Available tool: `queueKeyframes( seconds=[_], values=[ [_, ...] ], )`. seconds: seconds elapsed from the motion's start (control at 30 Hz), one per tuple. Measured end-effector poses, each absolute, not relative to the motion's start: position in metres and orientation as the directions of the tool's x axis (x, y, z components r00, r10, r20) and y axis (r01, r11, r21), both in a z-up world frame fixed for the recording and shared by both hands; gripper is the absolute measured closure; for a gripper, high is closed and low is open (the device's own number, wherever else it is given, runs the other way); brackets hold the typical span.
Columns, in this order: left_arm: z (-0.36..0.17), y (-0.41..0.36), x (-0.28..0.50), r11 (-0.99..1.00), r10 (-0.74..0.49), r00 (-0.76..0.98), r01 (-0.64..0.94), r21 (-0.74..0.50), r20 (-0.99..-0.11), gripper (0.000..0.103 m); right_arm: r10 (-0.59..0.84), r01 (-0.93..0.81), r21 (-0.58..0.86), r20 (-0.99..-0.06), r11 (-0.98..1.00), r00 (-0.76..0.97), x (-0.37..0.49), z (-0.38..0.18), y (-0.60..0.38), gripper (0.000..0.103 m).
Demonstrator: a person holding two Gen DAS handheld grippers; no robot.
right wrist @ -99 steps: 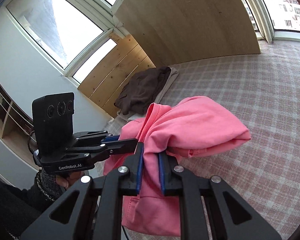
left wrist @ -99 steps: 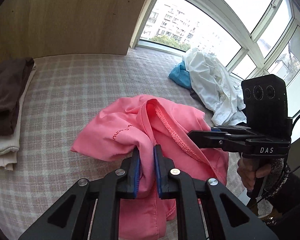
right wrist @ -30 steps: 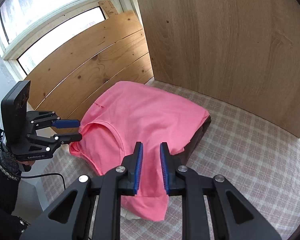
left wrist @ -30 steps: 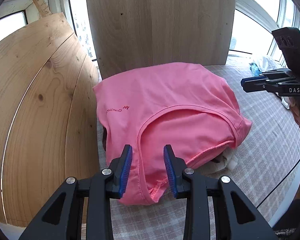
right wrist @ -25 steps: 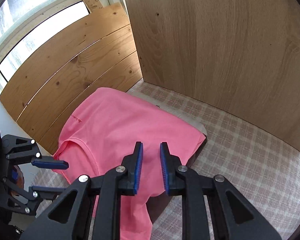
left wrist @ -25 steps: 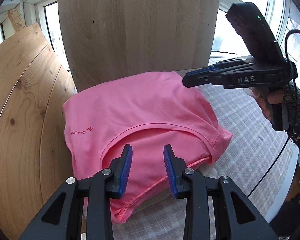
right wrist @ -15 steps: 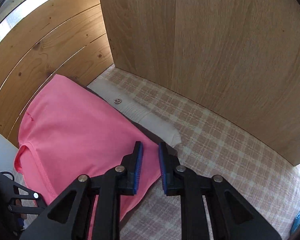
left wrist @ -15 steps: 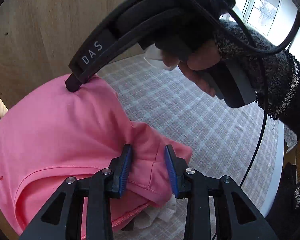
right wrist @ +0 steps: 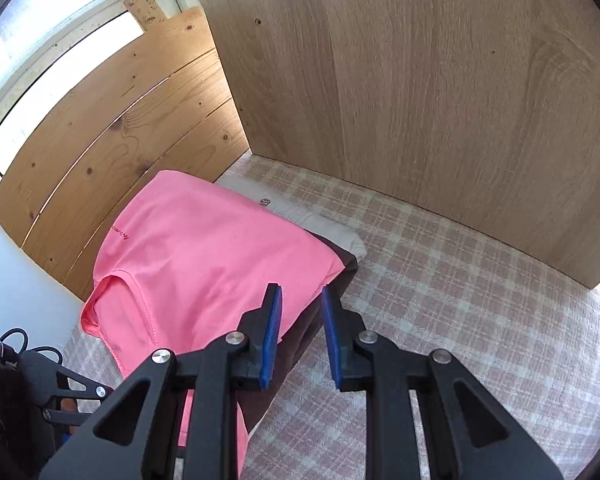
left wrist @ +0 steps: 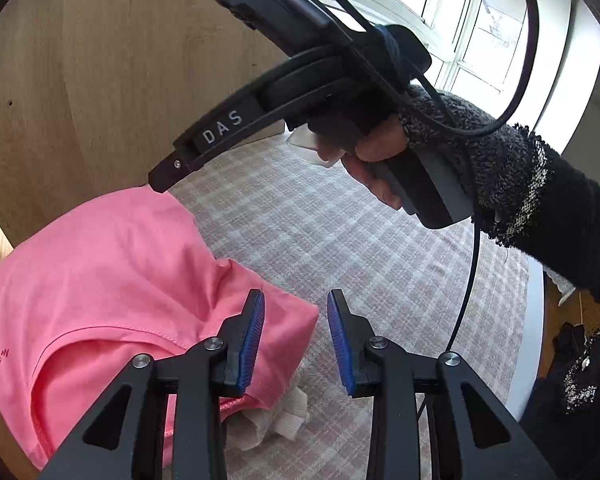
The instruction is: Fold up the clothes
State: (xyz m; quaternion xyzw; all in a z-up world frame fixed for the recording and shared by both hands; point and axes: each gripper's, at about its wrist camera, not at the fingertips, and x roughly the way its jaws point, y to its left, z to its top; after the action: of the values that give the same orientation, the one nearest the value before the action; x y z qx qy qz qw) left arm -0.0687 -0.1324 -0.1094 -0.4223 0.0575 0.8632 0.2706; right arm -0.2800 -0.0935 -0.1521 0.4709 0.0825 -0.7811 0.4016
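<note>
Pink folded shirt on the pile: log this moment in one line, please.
stage: stacking | pink folded shirt: atop brown and cream garments | left gripper: open, empty | right gripper: opening, empty, over pile edge

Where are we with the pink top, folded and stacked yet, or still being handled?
Done: the pink top lies folded on the stack, over a dark garment and a cream one in the corner. In hand: nothing. The left hand-held gripper is open over the top's corner; the right hand-held gripper is opening, gripping nothing. Left: a loose corner overhangs the stack's edge and may need tidying.
</note>
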Motion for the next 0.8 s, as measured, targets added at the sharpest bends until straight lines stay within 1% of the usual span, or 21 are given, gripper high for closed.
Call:
queueKeyframes(
  seconds=[0.03, 0.1, 0.13, 0.17, 0.23, 0.27, 0.33, 0.37, 0.43, 0.53, 0.57, 0.6, 0.67, 0.7, 0.73, 0.77, 0.8],
  values=[
    [-0.114, -0.122, -0.067, -0.844, 0.391, -0.496, -0.53, -0.087, -0.775, 0.072, -0.557, 0.703, 0.26, -0.799, -0.662, -0.228, -0.281, -0.152, -0.093, 0.082],
    [-0.132, -0.105, -0.066, -0.841, 0.295, -0.51, -0.539, 0.034, -0.808, 0.064, -0.571, 0.699, 0.282, -0.792, -0.657, -0.217, -0.282, -0.152, -0.091, 0.082],
    [-0.143, -0.1, -0.068, -0.838, 0.25, -0.507, -0.541, 0.078, -0.825, 0.067, -0.574, 0.7, 0.286, -0.79, -0.654, -0.214, -0.283, -0.152, -0.093, 0.082],
    [-0.149, -0.098, -0.069, -0.832, 0.238, -0.505, -0.546, 0.094, -0.83, 0.071, -0.579, 0.7, 0.294, -0.789, -0.651, -0.207, -0.284, -0.153, -0.095, 0.082],
    [-0.15, -0.098, -0.068, -0.827, 0.245, -0.529, -0.552, 0.111, -0.813, 0.091, -0.58, 0.707, 0.295, -0.79, -0.643, -0.198, -0.284, -0.154, -0.099, 0.082],
    [-0.148, -0.102, -0.071, -0.832, 0.249, -0.524, -0.546, 0.096, -0.815, 0.095, -0.579, 0.713, 0.29, -0.792, -0.638, -0.195, -0.284, -0.154, -0.102, 0.082],
    [-0.139, -0.123, -0.086, -0.84, 0.31, -0.496, -0.542, 0.011, -0.811, 0.098, -0.595, 0.731, 0.299, -0.783, -0.613, -0.179, -0.281, -0.153, -0.107, 0.082],
    [-0.132, -0.133, -0.09, -0.839, 0.345, -0.485, -0.543, -0.032, -0.804, 0.098, -0.603, 0.74, 0.303, -0.779, -0.601, -0.171, -0.28, -0.153, -0.109, 0.082],
    [-0.116, -0.141, -0.079, -0.822, 0.404, -0.479, -0.564, -0.08, -0.78, 0.098, -0.597, 0.757, 0.289, -0.786, -0.586, -0.161, -0.278, -0.161, -0.117, 0.082],
    [-0.099, -0.147, -0.064, -0.789, 0.46, -0.465, -0.605, -0.107, -0.756, 0.098, -0.51, 0.769, 0.182, -0.835, -0.613, -0.208, -0.284, -0.18, -0.13, 0.082],
    [-0.094, -0.149, -0.06, -0.778, 0.477, -0.458, -0.618, -0.117, -0.75, 0.098, -0.517, 0.763, 0.193, -0.83, -0.617, -0.208, -0.285, -0.179, -0.128, 0.082],
    [-0.097, -0.15, -0.061, -0.773, 0.48, -0.447, -0.622, -0.124, -0.755, 0.098, -0.524, 0.757, 0.204, -0.826, -0.621, -0.208, -0.286, -0.178, -0.125, 0.082],
    [-0.108, -0.148, -0.064, -0.794, 0.439, -0.436, -0.597, -0.112, -0.786, 0.098, -0.539, 0.745, 0.225, -0.816, -0.629, -0.209, -0.288, -0.176, -0.12, 0.082],
    [-0.112, -0.145, -0.055, -0.802, 0.416, -0.421, -0.587, -0.108, -0.806, 0.097, -0.559, 0.754, 0.226, -0.8, -0.617, -0.218, -0.282, -0.169, -0.117, 0.082],
    [-0.117, -0.143, -0.055, -0.813, 0.4, -0.414, -0.572, -0.108, -0.818, 0.091, -0.579, 0.763, 0.226, -0.783, -0.605, -0.227, -0.276, -0.163, -0.113, 0.082],
    [-0.12, -0.143, -0.054, -0.82, 0.4, -0.406, -0.56, -0.122, -0.822, 0.081, -0.598, 0.773, 0.227, -0.766, -0.593, -0.234, -0.269, -0.156, -0.109, 0.082],
    [-0.119, -0.143, -0.049, -0.818, 0.421, -0.407, -0.556, -0.145, -0.811, 0.078, -0.611, 0.79, 0.233, -0.762, -0.567, -0.214, -0.263, -0.156, -0.11, 0.082]
  ],
)
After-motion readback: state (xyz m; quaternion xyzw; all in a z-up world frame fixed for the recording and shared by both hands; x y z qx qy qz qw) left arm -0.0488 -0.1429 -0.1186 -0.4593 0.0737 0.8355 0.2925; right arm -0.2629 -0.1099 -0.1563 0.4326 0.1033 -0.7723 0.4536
